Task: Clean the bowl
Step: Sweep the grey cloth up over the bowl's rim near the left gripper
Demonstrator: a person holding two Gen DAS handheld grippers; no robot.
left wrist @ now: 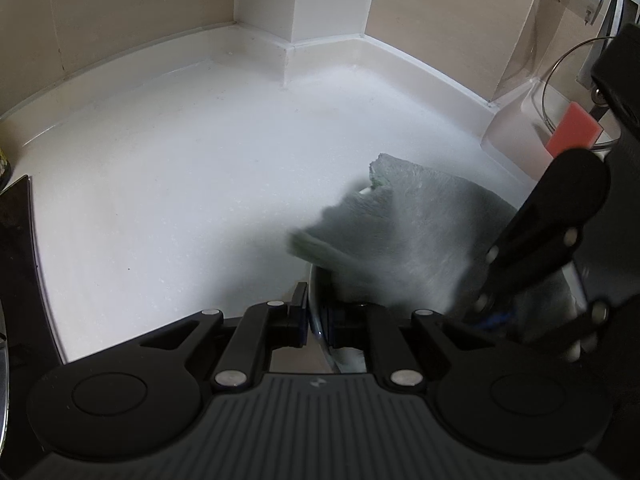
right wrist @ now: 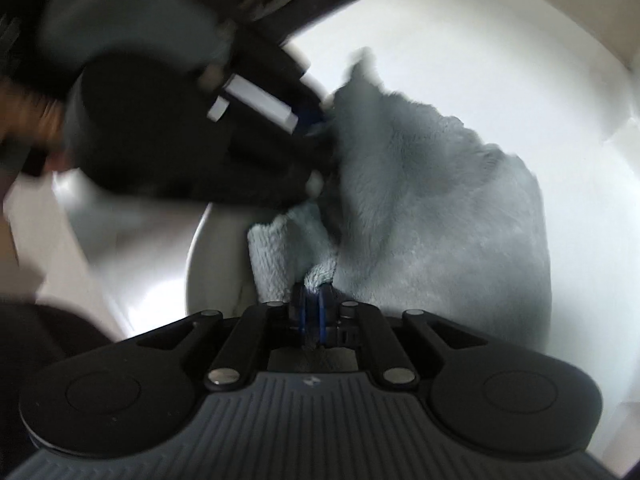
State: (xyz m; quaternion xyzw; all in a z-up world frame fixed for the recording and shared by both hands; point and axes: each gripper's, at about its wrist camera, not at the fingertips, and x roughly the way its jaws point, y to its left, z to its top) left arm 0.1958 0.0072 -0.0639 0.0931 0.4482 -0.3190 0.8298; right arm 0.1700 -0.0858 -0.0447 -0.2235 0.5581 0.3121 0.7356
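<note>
**Bowl, wiping under way, not finished**

Bowl (left wrist: 318,300): metal, pale inside, stood upright on the white counter (left wrist: 160,184) near its front edge, mouth upward; round, so no long axis could be named, and its axis of symmetry ran vertical.

Left gripper (left wrist: 309,320): jaws narrow, pinched on the bowl's near rim, steadying it.

Right gripper (right wrist: 313,312): jaws nearly together, clamped on a fold of the grey cloth (right wrist: 432,208), pointed steeply down into the bowl.

Cloth: fluffy, draped across most of the bowl's mouth and spilling over the far rim toward the back wall.

Progress, judged: mid-wipe. Bowl secured and cloth in contact with the interior; how much of the inside was already clean could not be told, since the cloth hid it and the right view was blurred. Remaining: finishing the interior, possibly the rim, then lifting the cloth out.
</note>
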